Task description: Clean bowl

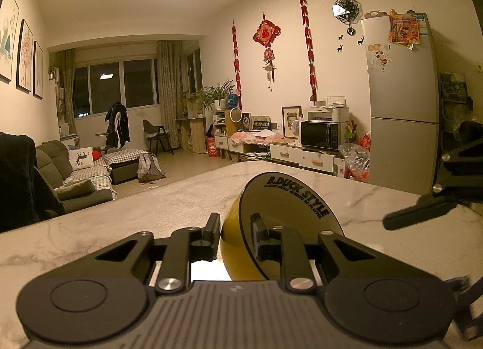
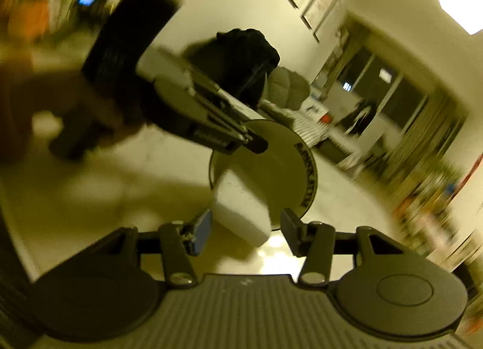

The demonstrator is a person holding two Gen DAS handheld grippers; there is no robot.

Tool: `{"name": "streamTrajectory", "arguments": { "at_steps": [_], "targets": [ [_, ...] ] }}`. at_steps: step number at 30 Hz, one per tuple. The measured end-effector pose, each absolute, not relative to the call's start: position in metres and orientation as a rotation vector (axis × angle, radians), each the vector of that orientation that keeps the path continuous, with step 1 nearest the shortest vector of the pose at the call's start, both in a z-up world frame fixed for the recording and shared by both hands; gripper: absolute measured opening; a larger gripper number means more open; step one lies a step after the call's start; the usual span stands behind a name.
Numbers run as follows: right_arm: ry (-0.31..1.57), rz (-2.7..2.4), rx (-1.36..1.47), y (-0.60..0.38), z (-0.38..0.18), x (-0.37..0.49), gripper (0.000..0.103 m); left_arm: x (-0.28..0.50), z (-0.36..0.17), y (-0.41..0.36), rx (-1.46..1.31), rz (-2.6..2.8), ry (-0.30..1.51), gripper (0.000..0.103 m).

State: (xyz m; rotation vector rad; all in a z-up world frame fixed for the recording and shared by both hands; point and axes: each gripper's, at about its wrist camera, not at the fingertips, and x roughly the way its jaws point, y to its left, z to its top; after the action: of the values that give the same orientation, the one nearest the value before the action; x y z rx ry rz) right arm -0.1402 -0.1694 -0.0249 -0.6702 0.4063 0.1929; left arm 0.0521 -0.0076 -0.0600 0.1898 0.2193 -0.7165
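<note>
A yellow bowl (image 1: 235, 246) with a grey inside and black lettering stands tilted on its side on the marble table (image 1: 135, 213). My left gripper (image 1: 235, 238) is shut on its wall, one finger outside and one inside. In the right wrist view the bowl (image 2: 283, 164) faces the camera with the left gripper (image 2: 252, 142) clamped on its upper rim. A white sponge block (image 2: 241, 210) sits between the fingers of my right gripper (image 2: 246, 229), just in front of the bowl. The jaws stand apart, with a gap showing beside the right pad (image 2: 291, 226). One finger (image 1: 416, 213) of the right gripper reaches in from the right.
A silver fridge (image 1: 404, 101) stands behind the table's far right corner, with a low cabinet and microwave (image 1: 321, 134) along the wall. A sofa (image 1: 75, 174) is off to the left beyond the table edge. A blurred hand (image 2: 45, 113) holds the left gripper.
</note>
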Motion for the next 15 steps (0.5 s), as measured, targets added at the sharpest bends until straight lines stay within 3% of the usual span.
{"name": "streamTrajectory", "arguments": {
  "at_steps": [7, 12, 15],
  "targets": [
    [0.352, 0.197, -0.866, -0.15, -0.039, -0.132, 0.048, 0.052, -0.06, -0.007, 0.188, -0.717, 0.22, 0.021],
    [0.321, 0.189, -0.781, -0.157, -0.023, -0.127, 0.037, 0.052, -0.06, -0.008, 0.187, -0.719, 0.221, 0.021],
    [0.353, 0.204, -0.73, -0.159, -0.018, -0.117, 0.036, 0.051, -0.06, -0.008, 0.188, -0.722, 0.221, 0.022]
  ]
}}
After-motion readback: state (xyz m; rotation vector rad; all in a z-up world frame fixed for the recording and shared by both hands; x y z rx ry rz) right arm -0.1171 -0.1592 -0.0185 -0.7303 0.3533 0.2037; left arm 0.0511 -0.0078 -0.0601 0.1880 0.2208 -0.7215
